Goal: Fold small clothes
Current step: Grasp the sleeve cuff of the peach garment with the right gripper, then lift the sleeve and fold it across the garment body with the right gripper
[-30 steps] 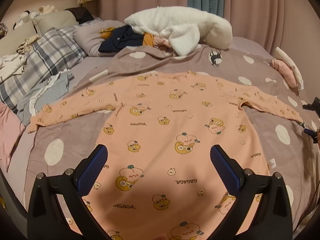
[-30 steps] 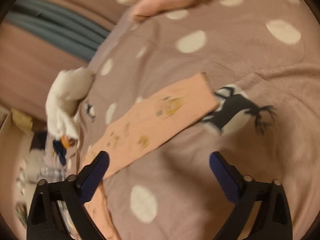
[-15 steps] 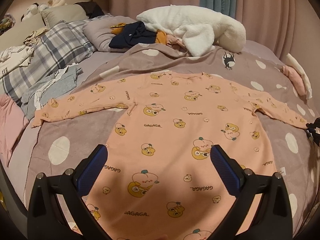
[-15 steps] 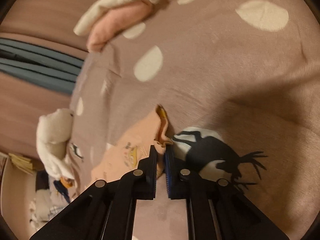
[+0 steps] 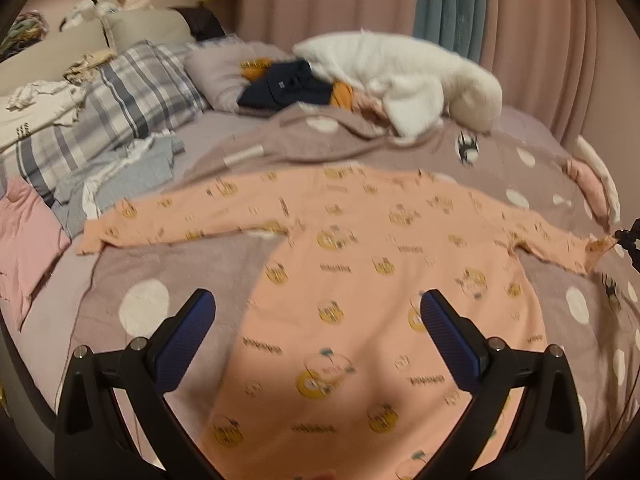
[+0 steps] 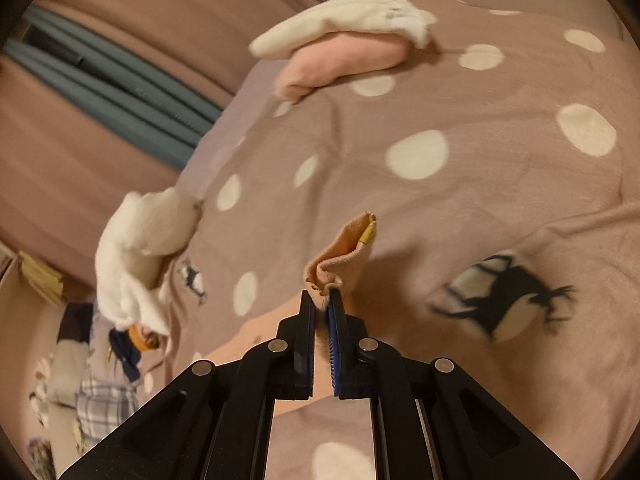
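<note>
A peach long-sleeved child's garment (image 5: pixel 360 288) with cartoon prints lies spread flat on the dotted mauve blanket (image 5: pixel 200 264), both sleeves stretched out. My left gripper (image 5: pixel 316 320) is open and empty, hovering above the garment's lower body. My right gripper (image 6: pixel 322 300) is shut on the cuff of the right sleeve (image 6: pixel 344 248) and holds it lifted off the blanket. In the left wrist view the right gripper (image 5: pixel 630 240) shows at the far right edge, at the raised sleeve end (image 5: pixel 596 250).
A white fluffy blanket (image 5: pixel 404 76) and dark clothes (image 5: pixel 288 88) lie at the back of the bed. Plaid pillows (image 5: pixel 120 104) and grey clothes (image 5: pixel 120 176) lie at the left. A folded pink and white pile (image 6: pixel 348 48) sits by the curtain (image 6: pixel 120 80).
My right gripper closed on the sleeve cuff and lifted it off the blanket. My left gripper stayed open and shifted back and left over the garment.
</note>
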